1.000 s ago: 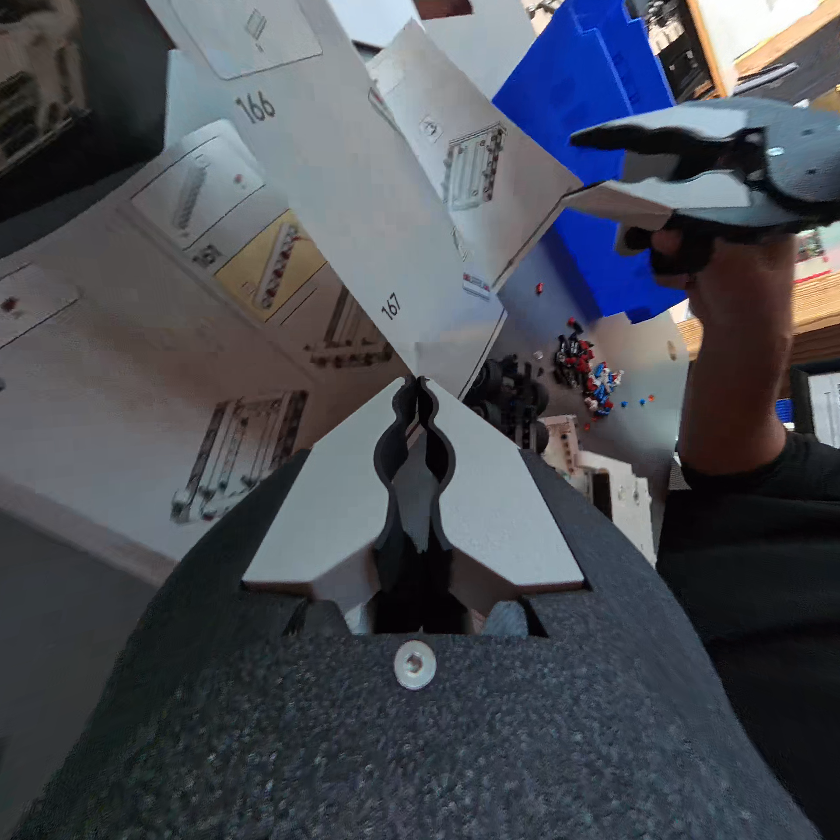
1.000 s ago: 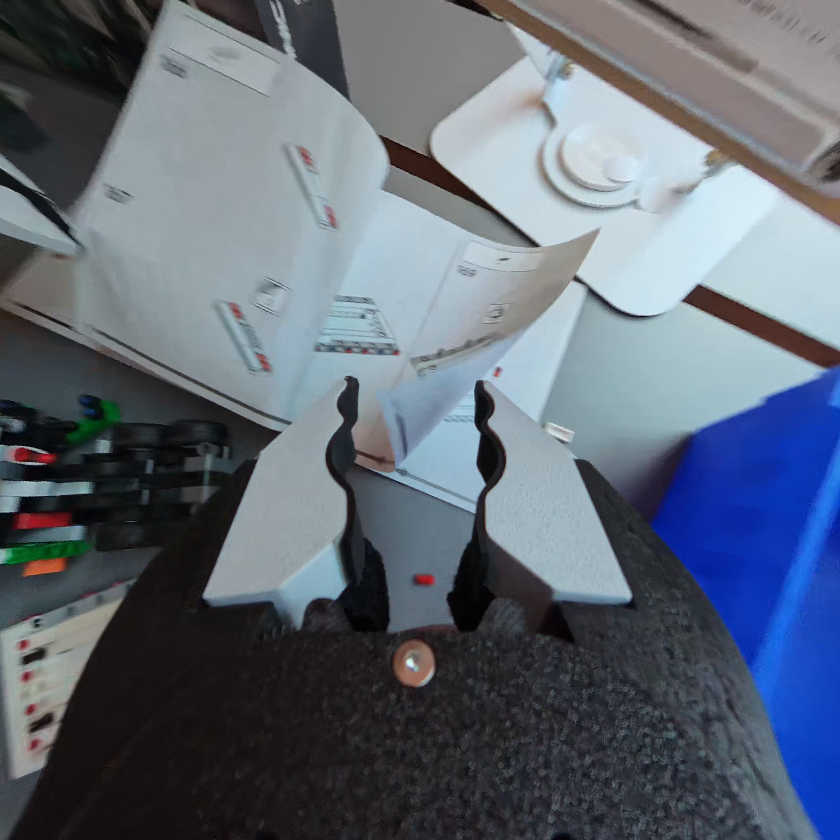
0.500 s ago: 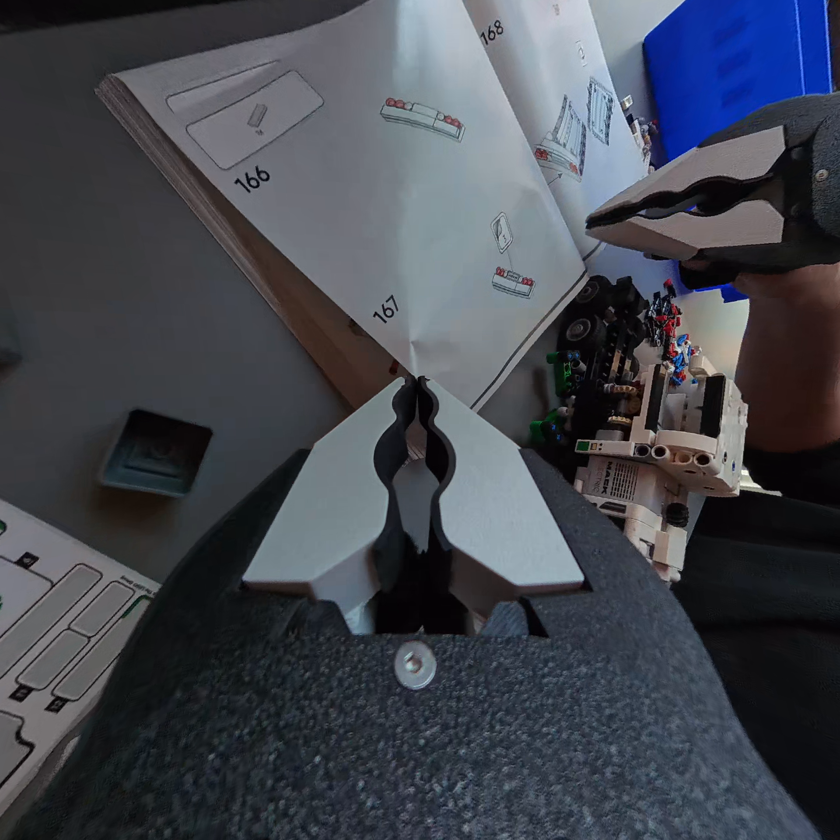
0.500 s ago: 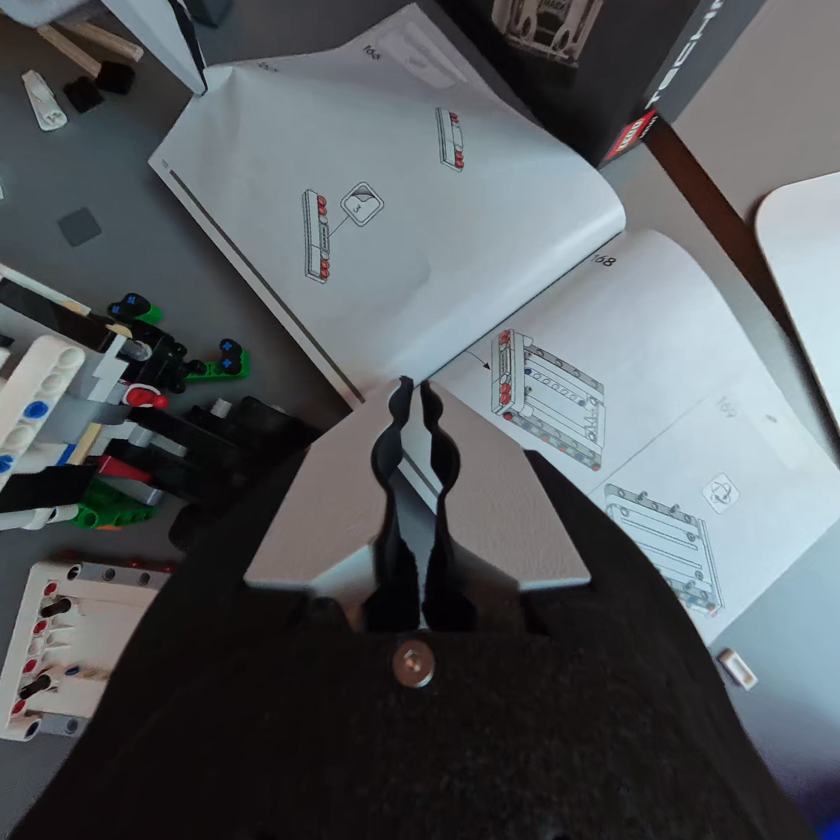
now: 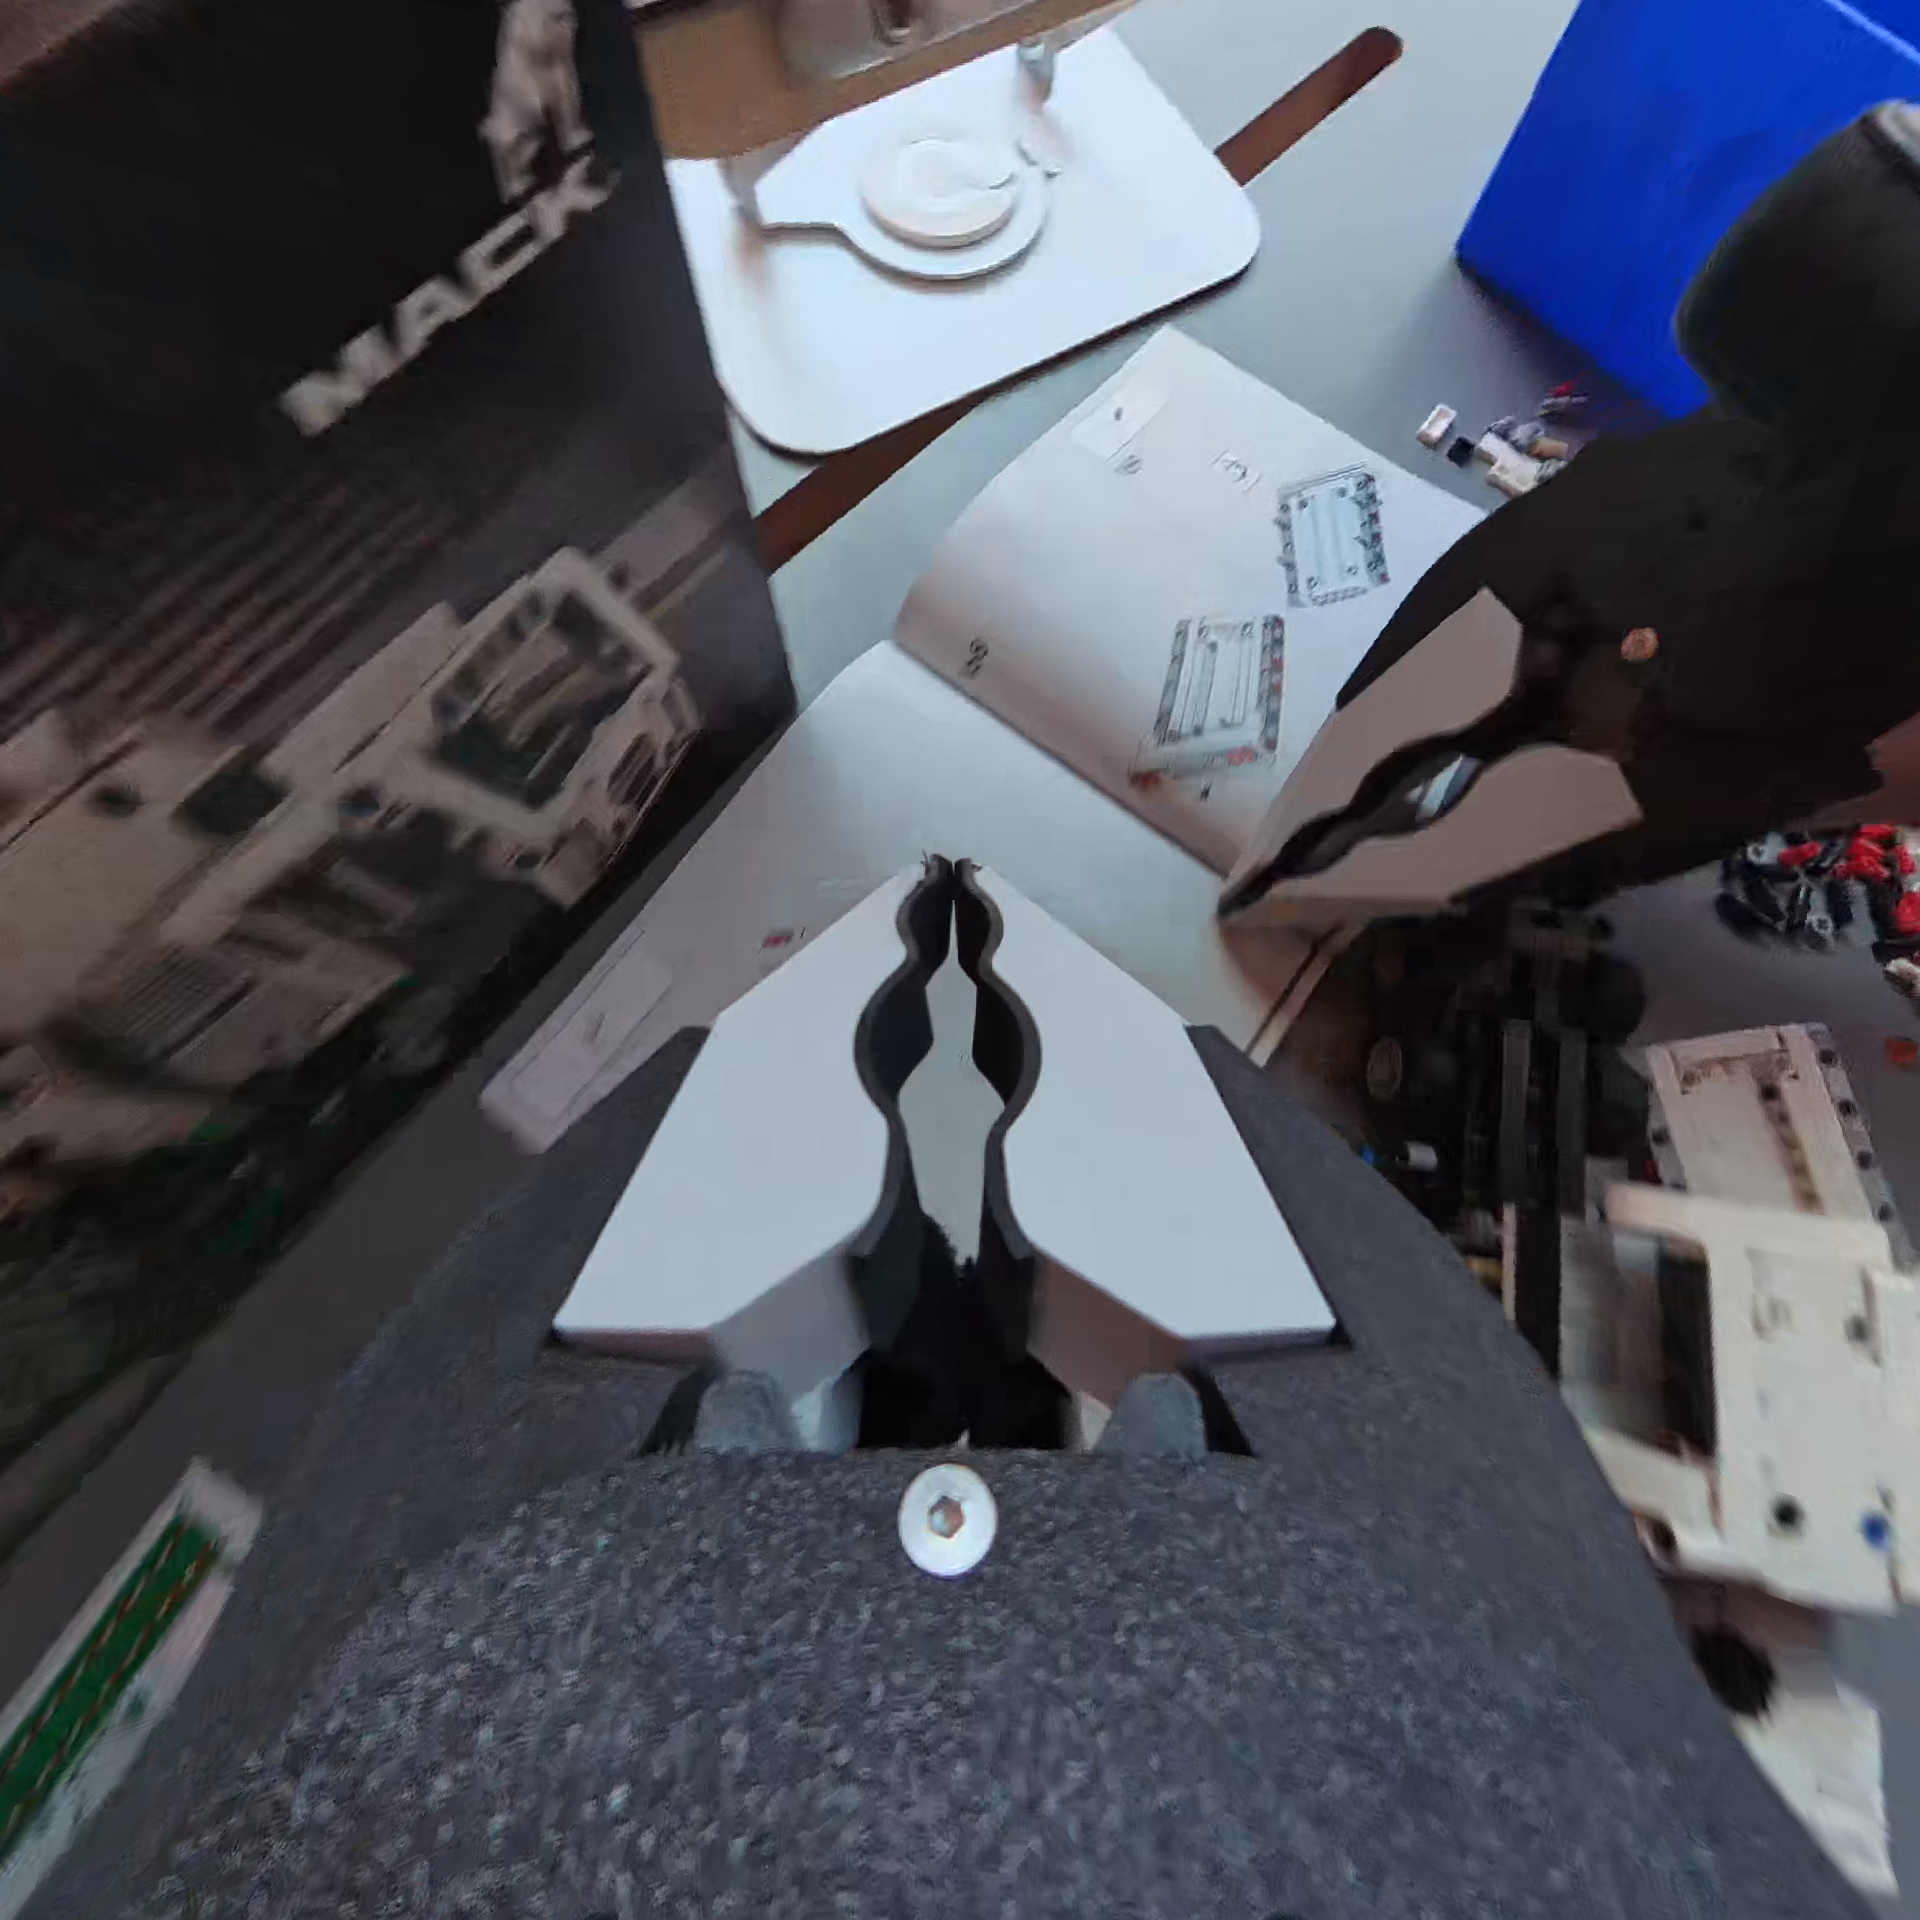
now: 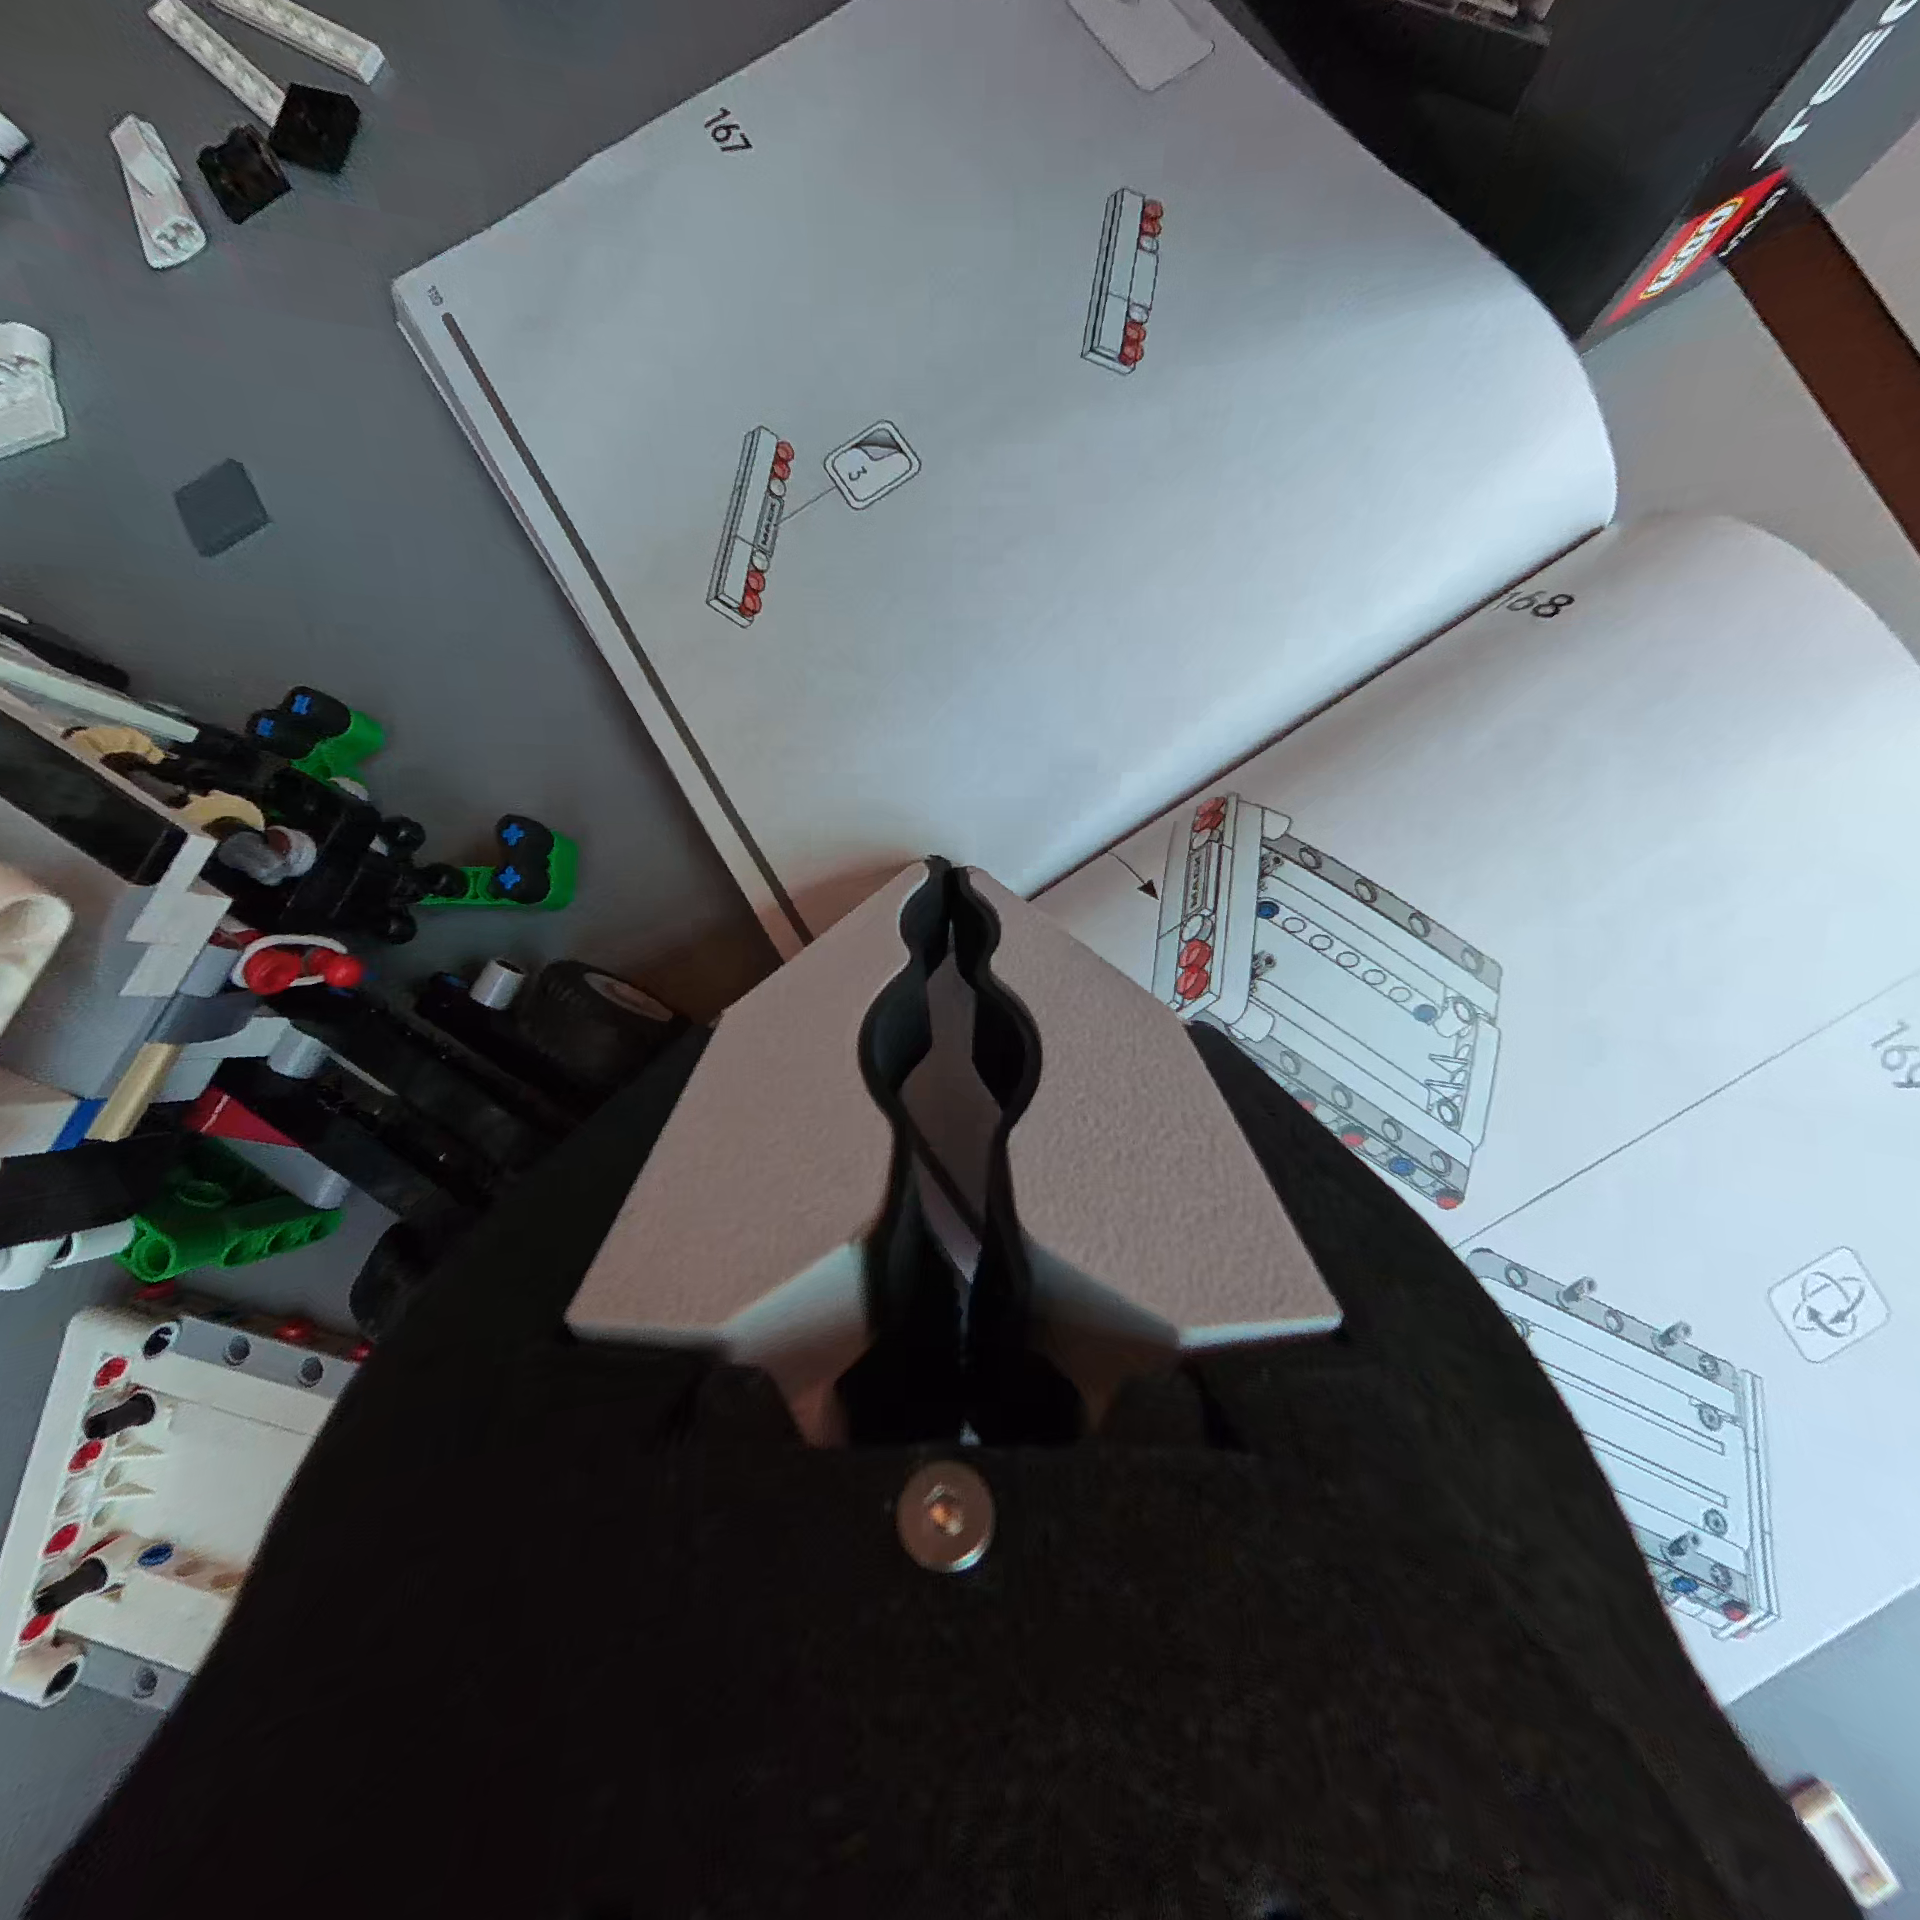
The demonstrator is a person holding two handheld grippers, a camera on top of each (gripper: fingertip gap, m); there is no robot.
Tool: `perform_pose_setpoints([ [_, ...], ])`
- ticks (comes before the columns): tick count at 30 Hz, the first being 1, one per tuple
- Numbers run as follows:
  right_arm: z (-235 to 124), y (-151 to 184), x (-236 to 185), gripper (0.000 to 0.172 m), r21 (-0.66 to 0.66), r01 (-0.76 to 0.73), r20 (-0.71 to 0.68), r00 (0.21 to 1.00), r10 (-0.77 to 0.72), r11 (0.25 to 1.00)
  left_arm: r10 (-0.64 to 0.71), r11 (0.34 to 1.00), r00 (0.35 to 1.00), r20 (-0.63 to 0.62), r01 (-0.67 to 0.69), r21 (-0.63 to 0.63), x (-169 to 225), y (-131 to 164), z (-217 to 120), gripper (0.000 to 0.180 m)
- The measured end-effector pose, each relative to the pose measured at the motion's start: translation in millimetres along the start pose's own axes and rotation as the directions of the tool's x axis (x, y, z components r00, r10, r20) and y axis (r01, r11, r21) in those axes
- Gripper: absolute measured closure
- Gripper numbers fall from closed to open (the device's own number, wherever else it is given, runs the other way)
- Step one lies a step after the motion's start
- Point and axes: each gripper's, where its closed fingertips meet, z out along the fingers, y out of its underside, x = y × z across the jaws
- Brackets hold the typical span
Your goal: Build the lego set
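Observation:
An open instruction booklet (image 6: 1039, 520) lies flat on the grey table and also shows in the left wrist view (image 5: 1039, 748). My right gripper (image 6: 943, 868) is shut, with its tips at the bottom end of the booklet's spine. The left wrist view shows it (image 5: 1236, 904) with its tips on the booklet's near edge. My left gripper (image 5: 951, 864) is shut, with its tips over the booklet's left page near a tall black box (image 5: 312, 520). That view is blurred by motion.
A partly built white and black brick truck (image 6: 208, 987) and a white studded panel (image 6: 135, 1475) lie left of the right gripper. Loose pieces (image 6: 208, 135) lie beyond. A blue bin (image 5: 1662, 156) and a white stand base (image 5: 935, 260) sit behind the booklet. One gripper's finger ends stand about 12 cm off the other's. The right tips stand about 20 cm off the white studded panel (image 6: 135, 1475).
A second ago my left gripper held a lifted page and my right gripper was open around another. The right has shut, the pages now lie flat, and the left has swung toward the box.

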Motion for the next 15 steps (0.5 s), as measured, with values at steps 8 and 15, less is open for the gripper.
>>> perform_pose_setpoints([
  [8, 3, 1, -1, 0.172, 0.040, -0.075, 0.090, 0.993, 0.072, 0.996, 0.026, 0.988, 0.994, -0.110, -0.042, -0.151, 8, 2, 127, 0.180],
  [15, 6, 3, -1, 0.172, 0.003, -0.058, 0.069, 0.996, 0.058, 0.998, 0.022, 0.986, 0.997, -0.077, -0.034, -0.160, 4, 15, 134, 0.180],
])
